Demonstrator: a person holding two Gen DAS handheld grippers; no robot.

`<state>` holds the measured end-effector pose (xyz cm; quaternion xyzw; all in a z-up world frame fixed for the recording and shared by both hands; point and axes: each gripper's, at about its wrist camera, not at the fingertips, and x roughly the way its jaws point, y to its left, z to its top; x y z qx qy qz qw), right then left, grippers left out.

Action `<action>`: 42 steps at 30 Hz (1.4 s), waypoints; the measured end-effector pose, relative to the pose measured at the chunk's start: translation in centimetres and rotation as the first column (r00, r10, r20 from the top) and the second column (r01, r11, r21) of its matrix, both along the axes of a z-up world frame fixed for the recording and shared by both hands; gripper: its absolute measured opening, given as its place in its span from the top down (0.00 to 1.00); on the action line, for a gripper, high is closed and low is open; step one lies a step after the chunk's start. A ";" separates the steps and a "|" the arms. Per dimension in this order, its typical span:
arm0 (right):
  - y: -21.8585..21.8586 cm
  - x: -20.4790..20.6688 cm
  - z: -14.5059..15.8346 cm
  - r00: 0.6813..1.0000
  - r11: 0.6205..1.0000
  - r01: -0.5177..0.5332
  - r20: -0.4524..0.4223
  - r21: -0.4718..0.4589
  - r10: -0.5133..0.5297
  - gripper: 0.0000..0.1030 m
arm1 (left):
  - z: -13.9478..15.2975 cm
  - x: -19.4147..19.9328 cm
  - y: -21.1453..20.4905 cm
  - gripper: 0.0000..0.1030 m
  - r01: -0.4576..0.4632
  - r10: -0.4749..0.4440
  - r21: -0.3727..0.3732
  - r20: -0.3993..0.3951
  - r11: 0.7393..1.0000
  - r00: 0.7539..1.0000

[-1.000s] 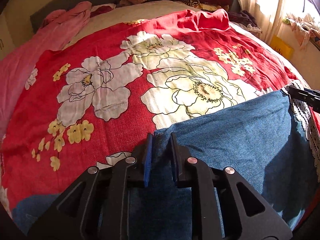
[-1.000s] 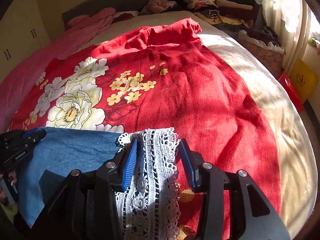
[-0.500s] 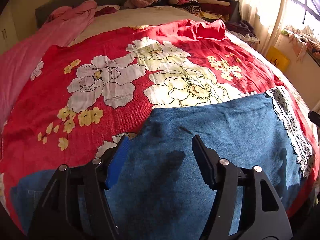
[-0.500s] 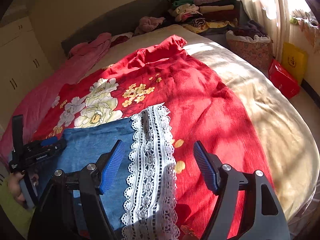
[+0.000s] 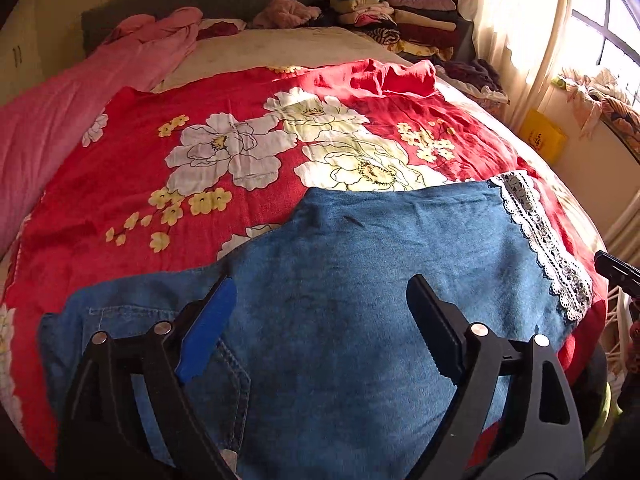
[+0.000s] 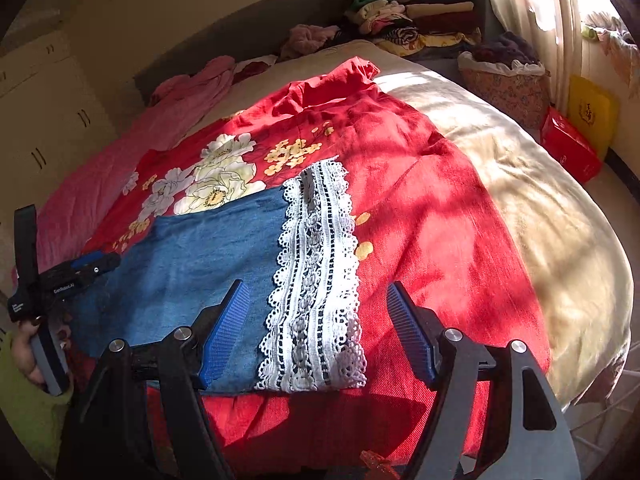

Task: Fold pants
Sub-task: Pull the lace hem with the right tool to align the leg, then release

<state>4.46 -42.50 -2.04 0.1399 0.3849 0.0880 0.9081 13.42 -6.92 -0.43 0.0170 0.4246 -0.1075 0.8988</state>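
Sunlit bed (image 6: 520, 200) under red floral cotton spread (image 5: 248, 120). Blue denim pants with white lace hem (image 5: 360, 280) flat on its near half, released after a fold. Left gripper (image 5: 320, 320) jaws just opened wide, empty above the denim; right gripper (image 6: 316, 332) jaws wide, empty over the lace.

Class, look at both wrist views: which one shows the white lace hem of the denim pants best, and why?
The right wrist view: the lace hem lies close, central and sunlit. In the left wrist view it is a thin strip near the right edge.
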 end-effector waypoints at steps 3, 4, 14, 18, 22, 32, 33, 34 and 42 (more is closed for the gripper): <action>0.2 -0.3 -0.4 1.000 1.000 -0.009 -0.017 -0.015 0.009 0.32 | -0.6 -1.2 0.8 0.22 -0.001 0.001 0.003 -0.020 1.000 1.000; 0.3 -0.4 -0.7 1.000 1.000 -0.008 -0.031 -0.020 0.007 0.32 | -1.0 -1.6 1.1 0.22 -0.002 0.002 0.007 -0.029 1.000 1.000; 2.4 0.3 -3.9 0.987 0.994 -0.098 -0.135 -0.057 0.090 0.77 | -5.6 -4.0 5.8 0.21 -0.103 0.117 0.131 -0.097 0.986 0.988; 2.1 -0.3 -3.4 0.989 0.992 -0.064 -0.142 -0.110 0.049 0.79 | -5.0 -4.2 6.5 0.21 -0.123 0.134 0.118 -0.095 0.985 0.986; 1.8 -0.6 -4.2 0.987 0.992 -0.052 -0.157 -0.116 0.033 0.79 | -5.3 -4.3 7.3 0.21 -0.139 0.148 0.095 -0.103 0.986 0.984; 1.6 -1.1 -2.8 0.990 0.990 -0.009 -0.143 -0.142 -0.011 0.56 | -4.3 -4.5 7.2 0.19 -0.126 0.131 0.068 -0.077 0.990 0.988; 1.5 -1.4 -2.5 0.991 0.990 0.000 -0.134 -0.144 -0.020 0.49 | -3.9 -4.6 7.1 0.19 -0.126 0.130 0.065 -0.068 0.990 0.989; 1.3 -1.6 -2.1 0.992 0.988 0.010 -0.124 -0.151 -0.029 0.45 | -3.6 -4.7 7.0 0.18 -0.124 0.128 0.059 -0.062 0.990 0.990; 2.0 -3.3 1.1 0.999 0.980 0.032 -0.011 -0.199 -0.035 0.45 | -1.8 -5.1 5.5 0.15 -0.087 0.089 0.049 -0.029 0.995 0.996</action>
